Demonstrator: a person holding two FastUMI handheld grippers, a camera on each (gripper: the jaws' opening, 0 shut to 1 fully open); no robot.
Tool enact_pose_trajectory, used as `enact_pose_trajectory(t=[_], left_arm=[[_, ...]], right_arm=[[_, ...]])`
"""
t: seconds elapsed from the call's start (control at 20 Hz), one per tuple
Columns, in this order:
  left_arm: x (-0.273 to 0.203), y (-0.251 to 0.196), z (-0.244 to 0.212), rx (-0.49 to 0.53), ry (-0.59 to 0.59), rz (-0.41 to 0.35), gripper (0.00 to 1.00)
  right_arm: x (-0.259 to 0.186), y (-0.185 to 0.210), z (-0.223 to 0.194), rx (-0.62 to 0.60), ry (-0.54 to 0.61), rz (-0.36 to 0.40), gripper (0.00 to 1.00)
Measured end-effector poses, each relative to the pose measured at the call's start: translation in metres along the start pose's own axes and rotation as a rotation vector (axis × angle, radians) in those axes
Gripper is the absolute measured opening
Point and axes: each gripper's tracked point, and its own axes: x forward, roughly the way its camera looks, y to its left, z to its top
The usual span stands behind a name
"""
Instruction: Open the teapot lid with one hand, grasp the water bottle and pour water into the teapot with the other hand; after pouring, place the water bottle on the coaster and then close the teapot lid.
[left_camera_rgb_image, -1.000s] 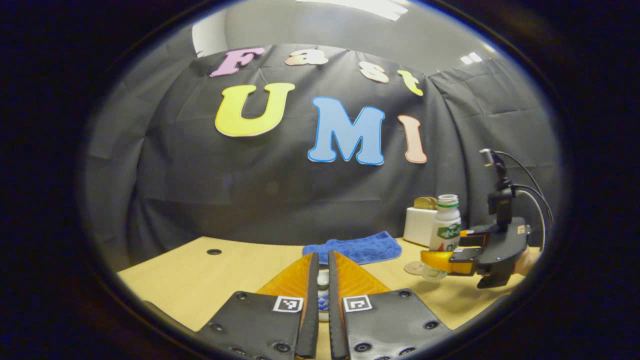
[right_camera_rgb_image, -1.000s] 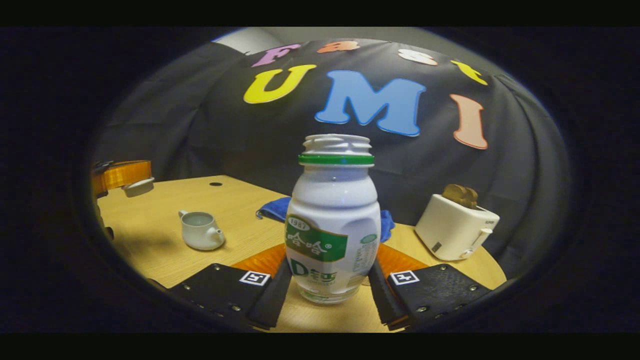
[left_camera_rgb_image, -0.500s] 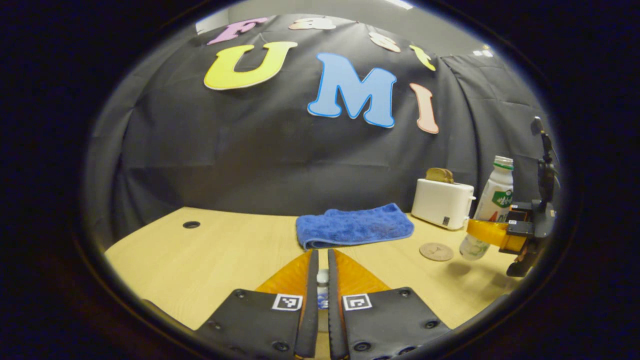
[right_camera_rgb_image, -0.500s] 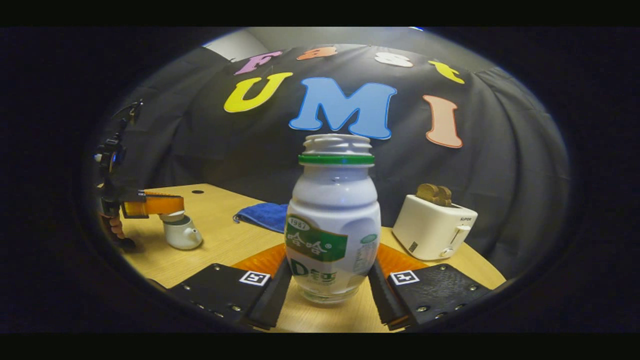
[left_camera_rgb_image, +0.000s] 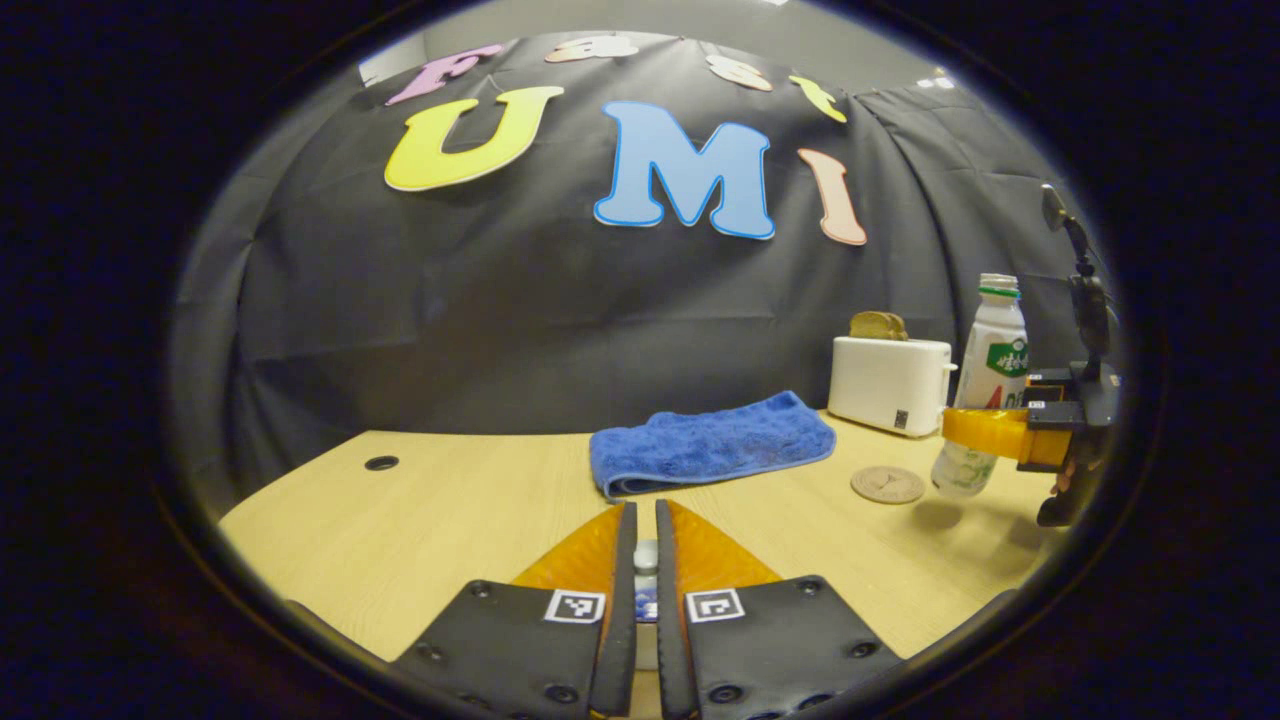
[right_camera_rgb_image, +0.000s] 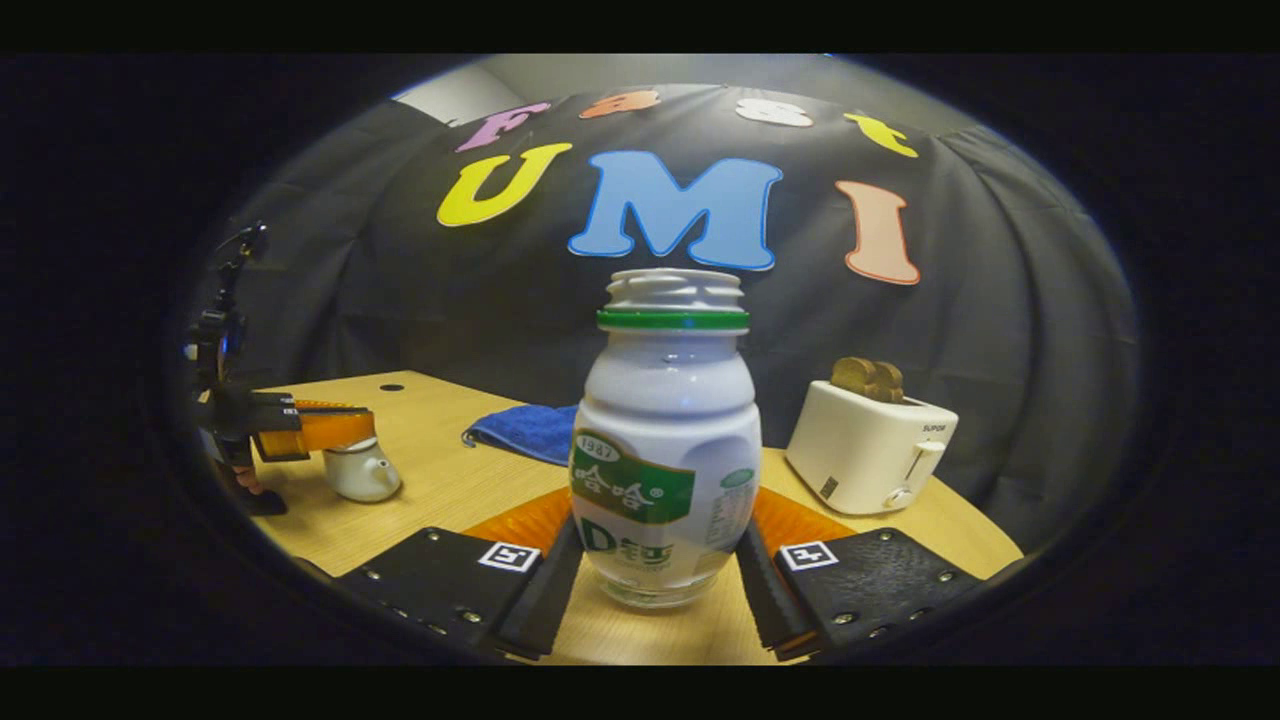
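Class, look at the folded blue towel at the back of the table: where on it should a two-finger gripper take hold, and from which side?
Grip the blue towel at its thick folded edge, coming from above with one finger on each side of the fold. It lies flat and limp on the table, so a side approach would probably only push it.

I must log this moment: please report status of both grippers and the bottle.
Left gripper shut on lid knob, at the teapot. Right gripper shut on bottle, lifted near coaster. Nothing in the way.
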Motion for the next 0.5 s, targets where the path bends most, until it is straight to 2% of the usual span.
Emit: enact_pose_trajectory(t=[0.15, 0.35, 0.4, 0.5], left_arm=[[-0.004, -0.004, 0.003, -0.008, -0.021, -0.009, 0.32], [-0.03, 0.001, 0.026, -0.015, -0.08, 0.02, 0.72], [-0.042, 0.003, 0.034, -0.019, -0.1, 0.029, 0.92], [-0.068, 0.006, 0.04, -0.025, -0.121, 0.046, 1.0]], right_arm=[[0.012, -0.009, -0.003, 0.021, 0.012, -0.02, 0.72], [0.03, -0.017, 0.005, 0.031, -0.016, -0.016, 0.72], [0.037, -0.018, 0.005, 0.041, -0.012, -0.012, 0.72], [0.051, -0.024, 0.003, 0.058, 0.003, -0.015, 0.72]])
